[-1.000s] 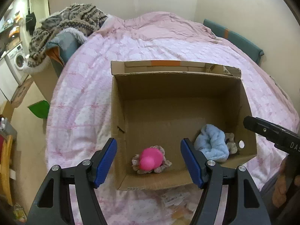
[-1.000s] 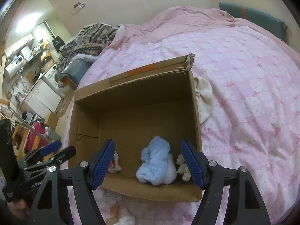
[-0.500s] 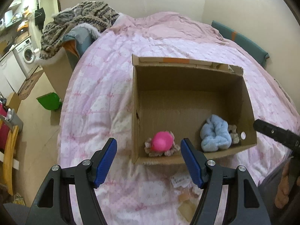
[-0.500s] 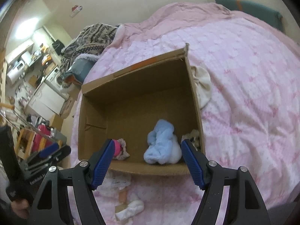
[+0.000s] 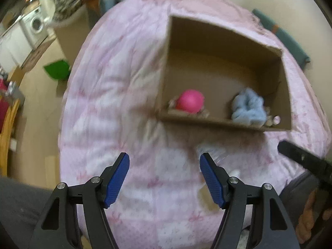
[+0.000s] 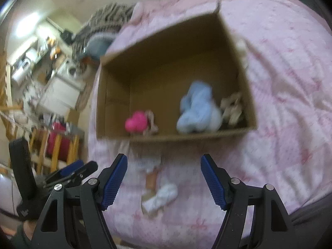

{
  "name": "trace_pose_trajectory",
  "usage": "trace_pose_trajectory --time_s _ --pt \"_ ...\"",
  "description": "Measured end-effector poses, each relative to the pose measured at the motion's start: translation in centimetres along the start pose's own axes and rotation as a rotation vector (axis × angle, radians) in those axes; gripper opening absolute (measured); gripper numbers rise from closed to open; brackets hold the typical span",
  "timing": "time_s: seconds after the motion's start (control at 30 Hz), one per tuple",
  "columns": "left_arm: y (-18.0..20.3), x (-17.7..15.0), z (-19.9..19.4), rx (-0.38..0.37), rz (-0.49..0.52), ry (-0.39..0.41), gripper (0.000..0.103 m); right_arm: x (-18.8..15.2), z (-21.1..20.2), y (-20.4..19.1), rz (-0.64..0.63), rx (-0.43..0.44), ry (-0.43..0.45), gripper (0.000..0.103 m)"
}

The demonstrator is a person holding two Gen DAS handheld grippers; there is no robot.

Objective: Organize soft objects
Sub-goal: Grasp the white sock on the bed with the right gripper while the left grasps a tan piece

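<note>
An open cardboard box [image 5: 224,122] [image 6: 186,137] stands on the pink bed. Inside it lie a pink ball on a frilly cloth [image 5: 189,103] [image 6: 136,122], a light blue fluffy cloth [image 5: 248,108] [image 6: 196,109] and a beige soft toy [image 6: 232,109]. A small white cloth [image 6: 160,197] lies on the bed in front of the box, beside a tan item [image 6: 151,179]. My left gripper [image 5: 165,179] is open and empty, above the bed short of the box. My right gripper [image 6: 164,179] is open and empty, above the white cloth.
The pink quilt [image 5: 108,108] covers the bed. A cream cloth [image 6: 241,47] lies right of the box. On the floor to the left are a green item [image 5: 57,69], a washing machine [image 5: 36,23] and a wooden rack [image 6: 54,143]. Both views are blurred.
Both grippers have pulled back from the box and toward me. The box now sits farther away, and the bed in front of it with the white cloth has come into view.
</note>
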State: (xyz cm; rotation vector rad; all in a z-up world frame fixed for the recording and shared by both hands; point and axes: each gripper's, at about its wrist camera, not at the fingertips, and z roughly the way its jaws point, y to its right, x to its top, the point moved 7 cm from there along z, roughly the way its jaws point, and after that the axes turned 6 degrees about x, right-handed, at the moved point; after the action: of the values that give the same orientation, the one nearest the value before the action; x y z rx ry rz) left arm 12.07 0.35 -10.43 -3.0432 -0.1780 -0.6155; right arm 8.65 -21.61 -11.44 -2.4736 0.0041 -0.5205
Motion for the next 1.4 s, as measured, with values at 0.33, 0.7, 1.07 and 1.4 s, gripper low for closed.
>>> trace_pose_trajectory --time_s 0.33,0.7,1.07,1.4 --pt "-1.2 -0.7 1.5 0.024 -0.066 -0.061 0.068 -5.8 7.6 0.5 0.041 -0.035 -0.326 0.077" --pt "-0.6 -1.1 2.2 0.012 -0.058 -0.095 0.068 -6.3 9.0 0.5 -0.007 -0.065 -0.379 0.026" --pt "2.6 -3.6 3.0 -0.019 0.014 -0.138 0.067 -3.4 3.1 1.2 -0.005 -0.054 -0.174 0.025" --pt "8.3 -7.7 5.0 -0.105 -0.035 -0.298 0.067 -2.7 0.4 3.7 0.076 -0.055 -0.104 0.025"
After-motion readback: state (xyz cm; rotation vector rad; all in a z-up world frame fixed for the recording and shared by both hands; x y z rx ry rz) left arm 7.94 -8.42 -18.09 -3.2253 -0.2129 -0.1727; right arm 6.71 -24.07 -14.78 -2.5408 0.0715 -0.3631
